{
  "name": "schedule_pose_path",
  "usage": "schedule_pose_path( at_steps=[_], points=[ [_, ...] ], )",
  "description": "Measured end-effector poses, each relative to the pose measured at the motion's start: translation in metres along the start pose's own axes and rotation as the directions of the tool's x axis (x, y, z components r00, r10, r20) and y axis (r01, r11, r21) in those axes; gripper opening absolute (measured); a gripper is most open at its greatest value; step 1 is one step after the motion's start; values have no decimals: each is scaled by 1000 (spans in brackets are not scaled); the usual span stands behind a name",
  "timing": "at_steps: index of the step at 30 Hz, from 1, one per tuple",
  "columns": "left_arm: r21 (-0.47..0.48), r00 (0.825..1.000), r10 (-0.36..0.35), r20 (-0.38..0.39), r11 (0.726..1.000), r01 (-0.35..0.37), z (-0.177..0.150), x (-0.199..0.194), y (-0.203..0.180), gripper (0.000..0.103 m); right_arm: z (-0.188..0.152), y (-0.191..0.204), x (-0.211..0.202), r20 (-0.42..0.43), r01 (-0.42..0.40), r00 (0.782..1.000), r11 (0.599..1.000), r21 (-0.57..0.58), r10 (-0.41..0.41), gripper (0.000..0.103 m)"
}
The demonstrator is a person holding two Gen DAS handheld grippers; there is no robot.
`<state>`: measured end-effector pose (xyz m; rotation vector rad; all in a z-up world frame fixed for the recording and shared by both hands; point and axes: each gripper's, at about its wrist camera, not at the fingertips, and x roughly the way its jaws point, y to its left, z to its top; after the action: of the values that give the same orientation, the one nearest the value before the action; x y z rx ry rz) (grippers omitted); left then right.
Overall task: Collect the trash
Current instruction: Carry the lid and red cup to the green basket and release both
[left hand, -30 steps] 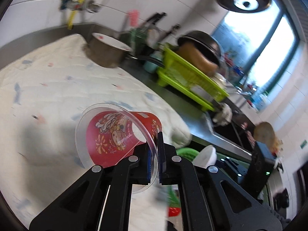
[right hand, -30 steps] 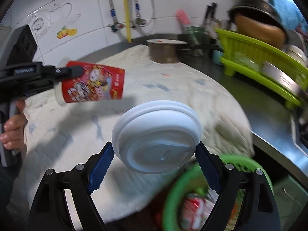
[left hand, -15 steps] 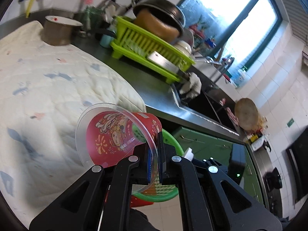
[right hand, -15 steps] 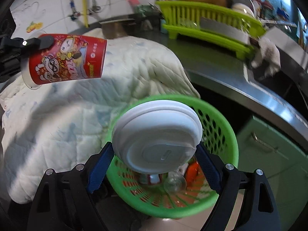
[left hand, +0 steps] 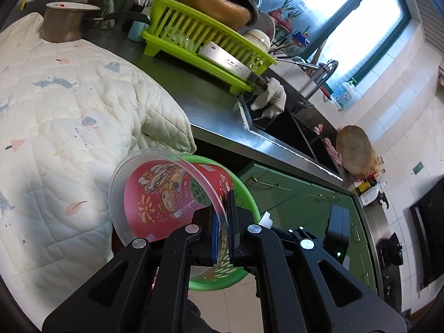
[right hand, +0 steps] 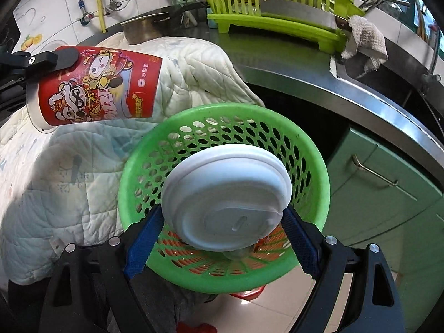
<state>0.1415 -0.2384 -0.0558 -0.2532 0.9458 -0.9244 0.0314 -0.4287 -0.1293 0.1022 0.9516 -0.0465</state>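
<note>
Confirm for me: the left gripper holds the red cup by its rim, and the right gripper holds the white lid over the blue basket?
Not quite: the basket is green, as the right wrist view shows. The left gripper does pinch the red cup by its rim, and the right gripper holds the white lid over it.

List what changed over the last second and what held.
Both tools swung from above the quilt to the green perforated plastic basket: the white round plastic lid now hangs over it, the red printed paper cup beside it. Both grips unchanged; nothing dropped.

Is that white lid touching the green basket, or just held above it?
Cannot tell. In the right wrist view the white lid, clamped in the right gripper, overlaps the green basket, hiding any gap or contact.
</note>
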Motion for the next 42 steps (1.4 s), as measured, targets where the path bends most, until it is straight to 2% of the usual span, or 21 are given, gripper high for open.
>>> schedule_pose_path(
  at_steps=[16,25,42],
  points=[
    [19,998,-30,-54,999,31,-4,36,-16,4,-12,-14,-7,3,-12,1000,999,47,11,87],
    [31,993,-38,-111,999,41,-9,66,-26,4,-18,-16,-26,42,-35,999,997,63,32,89],
    [4,978,-12,-211,1000,13,-24,109,-19,4,-25,-19,-40,62,-48,997,997,63,44,90]
  ],
)
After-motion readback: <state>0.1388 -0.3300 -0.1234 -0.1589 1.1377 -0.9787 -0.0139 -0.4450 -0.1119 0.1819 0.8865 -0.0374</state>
